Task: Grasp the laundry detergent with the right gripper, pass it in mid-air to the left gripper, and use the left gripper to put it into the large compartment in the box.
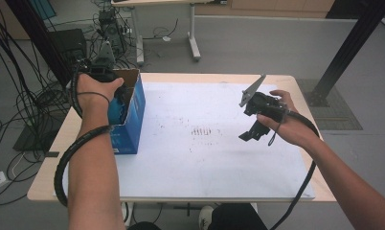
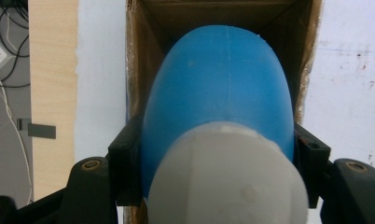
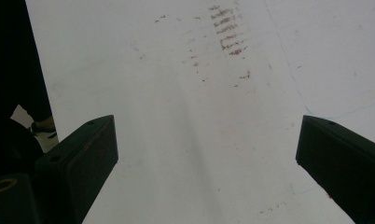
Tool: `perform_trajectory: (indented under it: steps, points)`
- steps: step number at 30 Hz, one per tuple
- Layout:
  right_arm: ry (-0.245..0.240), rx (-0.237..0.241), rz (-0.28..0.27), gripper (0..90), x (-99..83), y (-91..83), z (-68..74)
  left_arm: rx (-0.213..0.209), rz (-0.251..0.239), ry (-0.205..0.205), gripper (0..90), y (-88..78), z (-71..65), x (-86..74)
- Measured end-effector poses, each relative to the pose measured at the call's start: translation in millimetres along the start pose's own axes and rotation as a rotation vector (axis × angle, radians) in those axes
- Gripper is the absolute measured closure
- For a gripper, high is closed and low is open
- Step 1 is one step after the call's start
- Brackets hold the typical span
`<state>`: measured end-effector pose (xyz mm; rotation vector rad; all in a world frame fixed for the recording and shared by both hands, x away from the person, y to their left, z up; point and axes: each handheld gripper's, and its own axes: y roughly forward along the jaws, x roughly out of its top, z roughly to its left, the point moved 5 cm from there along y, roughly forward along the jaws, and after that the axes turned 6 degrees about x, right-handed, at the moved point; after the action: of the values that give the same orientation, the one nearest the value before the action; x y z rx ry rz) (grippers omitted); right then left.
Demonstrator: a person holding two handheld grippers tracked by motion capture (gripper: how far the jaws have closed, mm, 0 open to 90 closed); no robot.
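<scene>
Your left gripper [image 2: 218, 154] is clamped on the blue bulb-shaped object with a white cap [image 2: 218, 107]. Its long axis points straight down into the open cardboard box [image 2: 139, 56] at the table's left edge. Farther off, your right gripper [image 1: 255, 125] hangs open and empty over the white mat [image 1: 205, 158].

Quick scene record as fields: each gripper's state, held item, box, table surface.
left gripper: shut on the blue bottle, white cap toward the camera
bottle position: bottom end inside the open top of the box
box: blue outside, brown cardboard inside, upright at the table's left edge
right gripper: open, holding nothing, above the white mat
mat: brownish marks near its middle
</scene>
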<state>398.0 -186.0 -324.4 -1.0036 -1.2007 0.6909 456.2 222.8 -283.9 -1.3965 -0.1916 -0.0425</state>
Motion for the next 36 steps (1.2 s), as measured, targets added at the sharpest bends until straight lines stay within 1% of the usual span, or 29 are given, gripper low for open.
perform_trajectory:
  steps: [12,19,20,21,25,36]
  points:
    - [0.002,0.002,0.008,5.5,-3.4,2.7,-0.6,0.023,-0.018,0.023,36.8,24.0,-1.8,-5.4]
    - [0.010,0.000,0.013,5.5,-6.1,4.1,-2.3,0.019,-0.010,0.040,36.8,38.2,-4.6,-9.2]
    - [0.011,0.000,0.015,5.5,-6.5,4.6,-2.5,0.021,-0.014,0.044,36.8,39.6,-5.2,-9.5]
    - [0.009,0.001,0.016,5.5,-6.8,5.1,-2.6,0.023,-0.026,0.043,36.7,39.7,-5.3,-9.2]
    - [0.012,0.002,0.019,5.5,-7.3,6.6,-2.8,0.025,-0.018,0.051,36.7,39.3,-6.4,-9.5]
    - [0.009,0.002,0.015,5.5,-4.0,9.3,-1.0,0.024,-0.026,0.044,36.4,39.8,-5.0,-11.1]
